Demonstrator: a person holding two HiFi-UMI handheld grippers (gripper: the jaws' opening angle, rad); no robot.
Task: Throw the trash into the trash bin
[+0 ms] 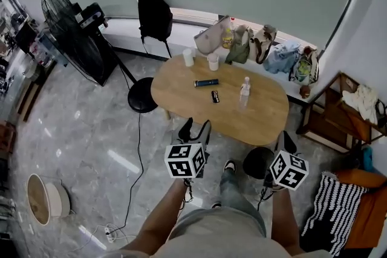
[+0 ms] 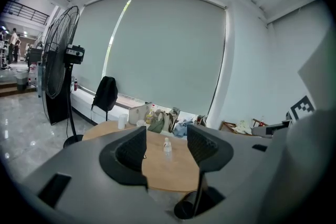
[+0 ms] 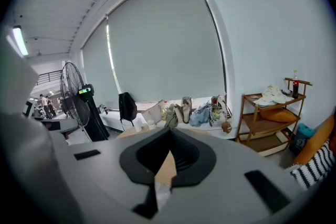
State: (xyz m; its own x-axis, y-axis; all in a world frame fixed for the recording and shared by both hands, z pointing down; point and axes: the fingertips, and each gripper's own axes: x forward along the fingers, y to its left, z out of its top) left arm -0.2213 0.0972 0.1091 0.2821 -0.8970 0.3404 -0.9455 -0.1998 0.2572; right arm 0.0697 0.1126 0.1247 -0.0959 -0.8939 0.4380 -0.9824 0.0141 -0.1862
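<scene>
An oval wooden table (image 1: 266, 118) carries a clear plastic bottle (image 1: 244, 92), two white cups (image 1: 188, 57), a dark blue bar-shaped item (image 1: 206, 83) and a small black item (image 1: 215, 96). My left gripper (image 1: 196, 129) hovers at the table's near edge, open and empty. In the left gripper view the bottle (image 2: 167, 147) shows far off between the jaws of the left gripper (image 2: 166, 136). My right gripper (image 1: 287, 143) hangs near the table's near right edge, shut on nothing, with its jaws meeting in the right gripper view (image 3: 169, 136). A black round container (image 1: 259, 161) stands on the floor beside it.
A round white container with a tan inside (image 1: 42, 199) sits on the floor far left. A big black fan (image 1: 72, 33), a black bag on a stand (image 1: 155, 15), bags along the window ledge (image 1: 266, 45), a wooden shelf (image 1: 338, 112) and a striped cushion (image 1: 335, 208) surround the table.
</scene>
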